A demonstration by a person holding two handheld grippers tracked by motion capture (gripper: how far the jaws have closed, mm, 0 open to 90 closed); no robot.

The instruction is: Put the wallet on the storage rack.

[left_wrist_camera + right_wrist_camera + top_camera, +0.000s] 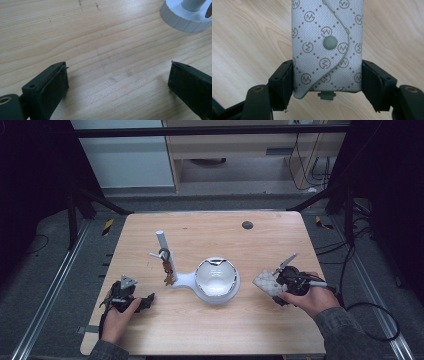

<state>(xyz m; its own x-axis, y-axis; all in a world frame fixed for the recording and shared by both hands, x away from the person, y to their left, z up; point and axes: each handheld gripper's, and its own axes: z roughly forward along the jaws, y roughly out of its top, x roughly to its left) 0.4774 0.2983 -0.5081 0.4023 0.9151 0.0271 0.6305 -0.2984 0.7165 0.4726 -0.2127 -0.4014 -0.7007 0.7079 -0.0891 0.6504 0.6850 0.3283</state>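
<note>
Two black jaws of the right gripper pinch a small grey patterned key pouch across its narrow width, the pads pressed on its two long edges near the end that carries a small metal fitting. The pouch's long axis runs straight out from the fingers, away from the hand, with the curved flap and its round snap button facing the camera. In the high view the pouch juts from the right gripper toward the table's middle, apparently lifted clear of the wooden table.

Beyond the pouch's free end, nearest in line, sits a white bowl-shaped dish; joined to its far side by a white base is an upright white post with a side peg, from which a ring with dangling brown pieces hangs. Judged from this layout, the coming move turns on carrying the pouch lengthwise toward dish or peg; the dish rim stands between fingers and post.

The left gripper rests near the table's front-left, jaws spread wide over bare wood with nothing between them; the stand's white ribbed base lies ahead of it to one side. The right hand is the nearer to the pouch, being its holder.
</note>
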